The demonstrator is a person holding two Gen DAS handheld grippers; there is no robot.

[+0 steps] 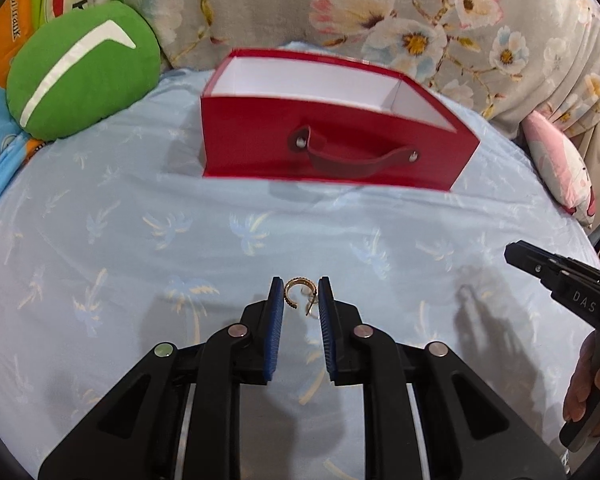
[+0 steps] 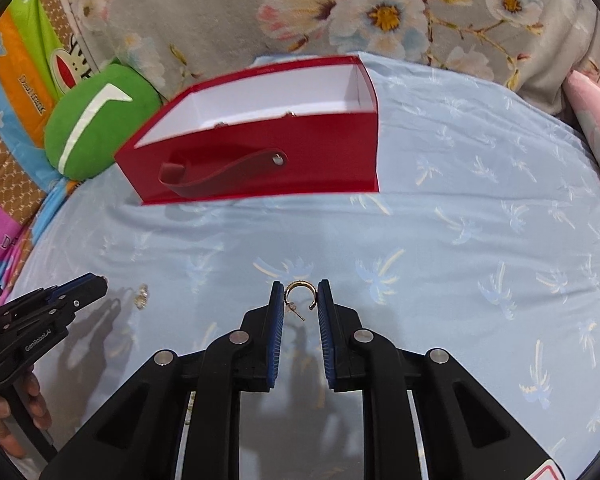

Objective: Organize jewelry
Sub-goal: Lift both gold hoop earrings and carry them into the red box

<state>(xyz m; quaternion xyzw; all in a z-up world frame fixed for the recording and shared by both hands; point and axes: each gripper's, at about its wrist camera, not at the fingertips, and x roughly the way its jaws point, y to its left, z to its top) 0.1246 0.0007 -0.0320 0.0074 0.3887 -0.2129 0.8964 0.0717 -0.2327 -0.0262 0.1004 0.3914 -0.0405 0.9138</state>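
Observation:
A red box (image 1: 260,148) with a white inside and a strap handle stands on the light blue bedsheet; it also shows in the right wrist view (image 2: 324,152). My left gripper (image 1: 301,294) is shut on a gold hoop earring (image 1: 291,292), held between its blue pads. My right gripper (image 2: 300,296) is shut on another gold hoop earring (image 2: 298,289). A small earring (image 2: 141,295) lies on the sheet near the left gripper's tip (image 2: 94,285). Small items lie inside the box (image 2: 288,114).
A green round cushion (image 1: 80,80) sits left of the box. A floral blanket (image 1: 420,20) rises behind it. A pink pillow (image 1: 560,172) lies at the right. The right gripper shows at the right edge of the left wrist view (image 1: 516,254).

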